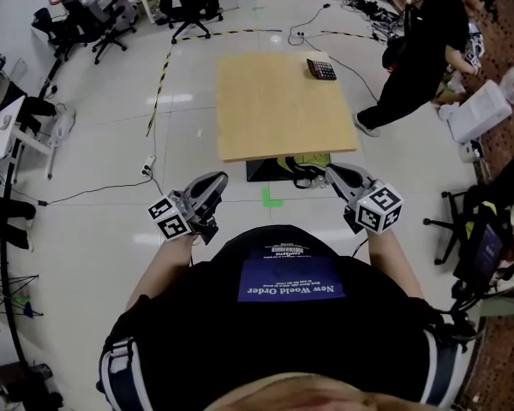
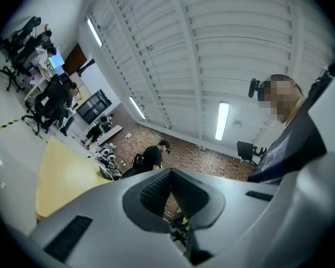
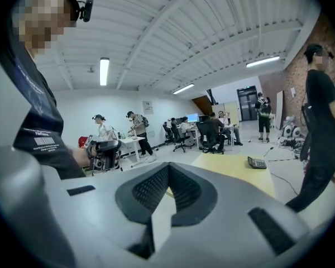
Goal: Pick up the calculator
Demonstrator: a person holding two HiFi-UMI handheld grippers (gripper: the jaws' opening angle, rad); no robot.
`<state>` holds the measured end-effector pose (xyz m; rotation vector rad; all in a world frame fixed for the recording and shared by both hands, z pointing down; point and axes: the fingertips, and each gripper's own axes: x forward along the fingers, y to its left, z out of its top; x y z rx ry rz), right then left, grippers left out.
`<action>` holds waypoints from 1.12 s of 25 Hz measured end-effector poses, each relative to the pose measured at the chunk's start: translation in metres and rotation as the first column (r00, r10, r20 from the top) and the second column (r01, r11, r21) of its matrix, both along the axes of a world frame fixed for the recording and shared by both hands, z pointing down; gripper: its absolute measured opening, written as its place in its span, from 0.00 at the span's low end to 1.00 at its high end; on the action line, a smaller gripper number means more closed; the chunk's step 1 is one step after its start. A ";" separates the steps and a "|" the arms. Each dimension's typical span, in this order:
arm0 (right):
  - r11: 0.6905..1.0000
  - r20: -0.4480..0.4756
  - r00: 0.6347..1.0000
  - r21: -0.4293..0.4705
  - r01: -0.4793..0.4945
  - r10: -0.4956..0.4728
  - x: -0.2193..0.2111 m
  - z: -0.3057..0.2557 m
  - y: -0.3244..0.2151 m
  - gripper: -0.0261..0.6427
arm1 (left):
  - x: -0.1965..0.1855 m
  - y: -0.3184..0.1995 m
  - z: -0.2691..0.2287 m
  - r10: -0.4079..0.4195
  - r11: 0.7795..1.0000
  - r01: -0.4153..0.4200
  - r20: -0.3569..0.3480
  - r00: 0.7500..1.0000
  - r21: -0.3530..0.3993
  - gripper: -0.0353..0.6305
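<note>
Wearer's dark shirt fills the bottom of the head view. Both grippers are held out just ahead of it over bare floor, short of the counter.

Left gripper: jaws pressed together, nothing between. Right gripper: jaws likewise closed tip to tip, empty. That fits, since nothing is in reach and the person stands back from the counter's near edge, so the grippers ride closed and idle.

Calculator lies flat at the counter's far right corner, well apart from both grippers. Right gripper is on its side, so it is likely the one to take it. Stage looks like approach, pick not begun.

Right gripper view looks across the room and shows the calculator small on the yellow top. Left gripper view tilts up at the ceiling, with only a slice of counter at left and no calculator.

Hard to read:
- Calculator keys and display are too small.
- Dark and yellow-green bundle under the counter's near edge, cannot tell what it is.
- Wearer's legs are hidden by the torso.

Bystander bends just past the counter's right side, near the calculator corner. Green tape mark sits on the floor between the grippers.
</note>
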<state>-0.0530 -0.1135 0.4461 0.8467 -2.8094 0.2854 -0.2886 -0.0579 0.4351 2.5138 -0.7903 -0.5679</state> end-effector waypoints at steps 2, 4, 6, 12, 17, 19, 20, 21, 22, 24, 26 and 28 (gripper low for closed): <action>1.000 0.007 1.000 -0.012 0.013 -0.013 0.000 0.003 -0.026 0.02 | -0.001 -0.019 0.005 -0.023 1.000 0.023 0.000 1.000 -0.022 0.06; 0.999 0.013 0.999 -0.010 0.046 -0.046 -0.001 0.003 -0.054 0.02 | 0.001 -0.041 0.004 -0.054 0.998 0.054 0.007 0.999 -0.035 0.06; 0.996 0.018 0.996 0.008 0.091 -0.091 0.000 0.000 -0.086 0.02 | 0.009 -0.065 0.000 -0.085 0.996 0.086 0.027 0.996 -0.028 0.06; 0.969 -0.020 0.970 0.042 0.245 -0.244 0.004 -0.003 -0.171 0.02 | 0.032 -0.135 -0.014 -0.204 0.978 0.205 0.028 0.978 -0.023 0.06; 0.954 -0.002 0.955 0.043 0.297 -0.297 0.011 -0.005 -0.220 0.02 | 0.056 -0.173 -0.017 -0.240 0.970 0.241 0.017 0.971 -0.038 0.06; 0.950 0.005 0.951 0.031 0.310 -0.310 0.011 -0.002 -0.236 0.02 | 0.063 -0.188 -0.015 -0.229 0.972 0.231 0.038 0.973 -0.052 0.06; 0.949 0.006 0.949 0.025 0.314 -0.315 0.009 0.000 -0.241 0.02 | 0.063 -0.195 -0.013 -0.224 0.972 0.227 0.048 0.973 -0.060 0.06; 0.949 0.005 0.949 0.019 0.314 -0.314 0.006 0.002 -0.246 0.02 | 0.061 -0.201 -0.011 -0.220 0.972 0.224 0.053 0.974 -0.067 0.06; 0.951 0.003 0.951 0.011 0.309 -0.309 0.004 0.005 -0.251 0.02 | 0.057 -0.207 -0.009 -0.217 0.973 0.220 0.051 0.975 -0.074 0.06; 0.958 0.002 0.958 -0.010 0.285 -0.285 0.000 0.011 -0.263 0.02 | 0.048 -0.220 -0.003 -0.206 0.975 0.208 0.040 0.978 -0.082 0.06; 0.966 -0.007 0.966 -0.020 0.258 -0.258 -0.008 0.014 -0.272 0.02 | 0.037 -0.234 0.002 -0.181 0.980 0.183 0.025 0.983 -0.081 0.06; 0.972 -0.025 0.972 -0.009 0.233 -0.233 -0.024 0.009 -0.279 0.02 | 0.021 -0.250 0.003 -0.147 0.987 0.147 0.011 0.989 -0.070 0.06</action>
